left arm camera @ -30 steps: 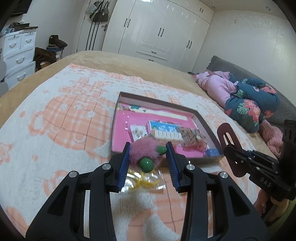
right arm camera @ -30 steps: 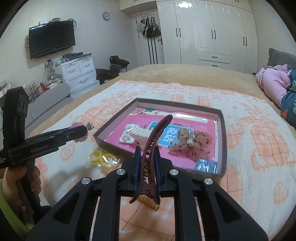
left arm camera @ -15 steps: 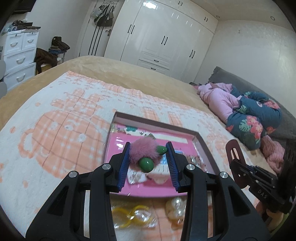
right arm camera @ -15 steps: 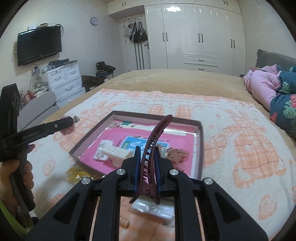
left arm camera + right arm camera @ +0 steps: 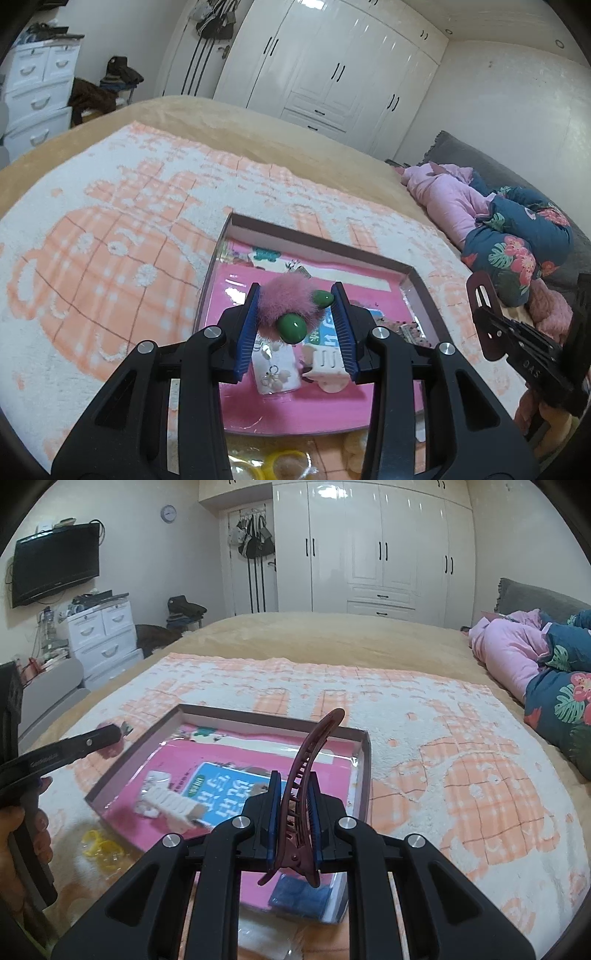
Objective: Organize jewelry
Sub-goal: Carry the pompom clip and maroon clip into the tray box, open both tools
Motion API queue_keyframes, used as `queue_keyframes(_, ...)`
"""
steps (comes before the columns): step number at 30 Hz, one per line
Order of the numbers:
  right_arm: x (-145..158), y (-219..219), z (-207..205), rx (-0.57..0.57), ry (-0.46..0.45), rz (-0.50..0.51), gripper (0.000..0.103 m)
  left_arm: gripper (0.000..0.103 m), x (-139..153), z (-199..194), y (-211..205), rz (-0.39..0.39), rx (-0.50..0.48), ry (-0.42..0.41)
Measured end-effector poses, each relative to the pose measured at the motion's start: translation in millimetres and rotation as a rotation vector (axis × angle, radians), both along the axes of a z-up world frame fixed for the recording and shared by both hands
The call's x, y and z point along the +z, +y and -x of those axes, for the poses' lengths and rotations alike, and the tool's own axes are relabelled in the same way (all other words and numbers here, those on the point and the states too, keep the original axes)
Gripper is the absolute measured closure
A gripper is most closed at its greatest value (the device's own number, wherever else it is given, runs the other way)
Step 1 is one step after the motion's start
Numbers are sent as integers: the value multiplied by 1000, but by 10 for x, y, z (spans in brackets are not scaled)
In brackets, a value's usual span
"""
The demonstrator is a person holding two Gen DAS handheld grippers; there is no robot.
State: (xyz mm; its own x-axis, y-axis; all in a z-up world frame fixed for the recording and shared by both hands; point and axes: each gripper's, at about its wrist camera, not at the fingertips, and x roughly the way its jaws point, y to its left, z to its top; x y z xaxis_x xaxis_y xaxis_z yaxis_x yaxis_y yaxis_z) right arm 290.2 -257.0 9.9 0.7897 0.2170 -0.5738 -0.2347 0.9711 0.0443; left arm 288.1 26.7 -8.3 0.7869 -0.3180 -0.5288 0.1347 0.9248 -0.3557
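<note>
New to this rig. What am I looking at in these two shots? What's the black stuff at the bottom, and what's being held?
No robot here: a person holds a two-finger gripper in each hand, and each gripper carries a fisheye camera looking along its fingers. The black stuff is the gripper itself.

Left-hand view: the left gripper is shut on a pink fluffy hair tie with green beads. The other gripper shows at the right edge.

Right-hand view: the right gripper is shut on a dark red hair clip.

Both hover over a shallow box with a pink bottom, on a patterned blanket on a bed. It holds a white clip and small packets. Yellow rings lie outside.
</note>
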Motion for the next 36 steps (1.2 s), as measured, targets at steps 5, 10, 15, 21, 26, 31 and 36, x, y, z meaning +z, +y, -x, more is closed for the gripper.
queue_keyframes(5,-162,23,-202,-10,38,22,89,73,-121,-54,5,-24,-1,20)
queue_keyframes(10,-328,49,-320,-18,70,41,89,73,-189,-76,-33,-55,-13,36)
queue_keyframes(15,-482,31,-391,-31,114,33,89,71,-220,-74,-62,-73,-22,46)
queue_keyframes(21,-554,11,-376,-40,127,33,89,60,-232,-75,-38,-62,-16,49)
queue_keyframes(26,-568,-13,-356,-48,134,27,89,57,-198,-27,-18,-65,-8,37)
queue_keyframes(31,-557,-43,-285,-54,123,27,77,53,-155,42,9,-68,-2,23)
queue_keyframes(36,-519,-72,-208,-51,109,21,74,52,-117,105,10,-75,2,13)
